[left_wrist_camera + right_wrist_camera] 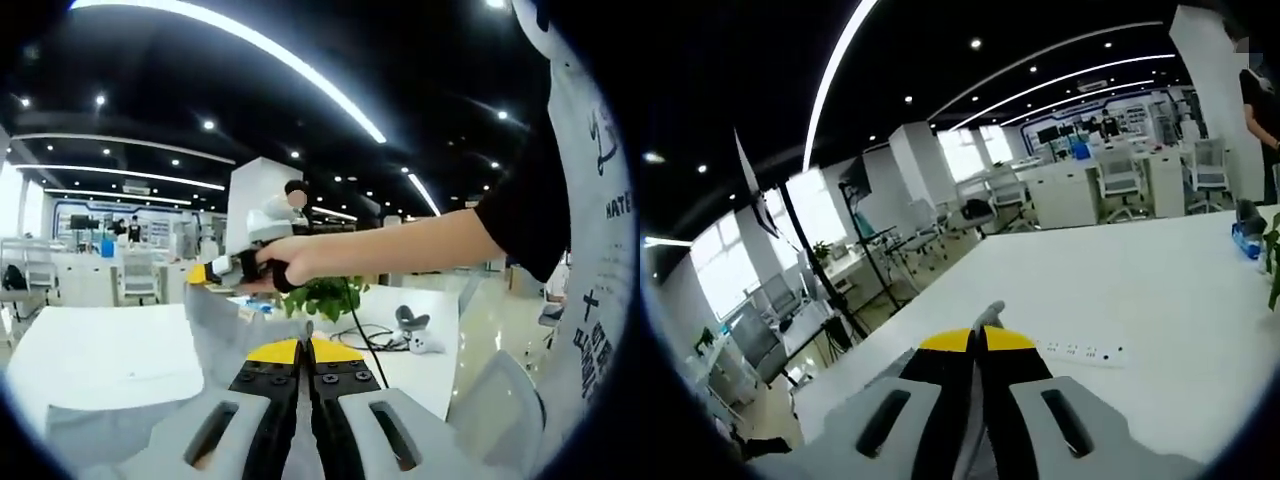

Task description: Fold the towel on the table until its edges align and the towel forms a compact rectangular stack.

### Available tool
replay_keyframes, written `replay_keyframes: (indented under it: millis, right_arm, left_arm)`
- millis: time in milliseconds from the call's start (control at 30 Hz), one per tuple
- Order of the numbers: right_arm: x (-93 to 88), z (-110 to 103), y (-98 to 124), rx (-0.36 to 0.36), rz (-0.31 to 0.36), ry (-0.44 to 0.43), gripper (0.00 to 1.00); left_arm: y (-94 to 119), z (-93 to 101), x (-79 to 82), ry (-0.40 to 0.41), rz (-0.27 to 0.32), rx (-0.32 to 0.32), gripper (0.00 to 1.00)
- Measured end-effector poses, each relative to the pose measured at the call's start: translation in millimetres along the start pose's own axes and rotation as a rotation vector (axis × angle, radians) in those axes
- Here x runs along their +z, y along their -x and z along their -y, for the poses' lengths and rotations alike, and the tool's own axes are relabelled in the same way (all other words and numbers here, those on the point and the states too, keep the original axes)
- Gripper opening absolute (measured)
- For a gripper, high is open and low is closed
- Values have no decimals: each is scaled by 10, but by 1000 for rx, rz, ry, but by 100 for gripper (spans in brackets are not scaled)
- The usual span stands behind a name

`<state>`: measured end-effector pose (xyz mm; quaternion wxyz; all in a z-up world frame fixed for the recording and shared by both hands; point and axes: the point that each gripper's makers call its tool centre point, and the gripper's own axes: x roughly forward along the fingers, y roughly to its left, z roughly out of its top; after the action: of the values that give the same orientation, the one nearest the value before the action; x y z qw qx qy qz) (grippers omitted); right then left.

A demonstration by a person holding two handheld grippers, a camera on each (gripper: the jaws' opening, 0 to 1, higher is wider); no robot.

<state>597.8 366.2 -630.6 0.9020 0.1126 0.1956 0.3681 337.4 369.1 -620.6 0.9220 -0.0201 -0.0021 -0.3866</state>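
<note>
In the left gripper view the left gripper [297,352] is pinching the grey towel [215,325] between closed yellow-tipped fingers [272,351], and the cloth is hanging stretched above the white bench [90,350] up to the right gripper [215,270], gripped by a person's hand [290,262]. In the right gripper view that gripper's fingers [945,342] are clamping a thin grey fold of towel [985,318]. Beyond the towel, a potted plant [322,296], cable [365,335] and white controller [415,330] are sitting on the bench, while a power strip [1078,352] is lying just past the right fingers.

Yellow-tipped black fingers [300,352], grey mounts, black sleeve [525,215].
</note>
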Motion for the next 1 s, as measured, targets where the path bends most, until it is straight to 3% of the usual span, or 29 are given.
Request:
replay_keyframes:
  millis: [533, 1000]
  right_arm:
    - [70, -575, -438, 81, 7, 3, 0]
    - [10, -958, -769, 137, -9, 15, 0]
  left_arm:
    - [500, -440, 92, -19, 13, 123, 2]
    - [952, -846, 44, -19, 2, 236, 2]
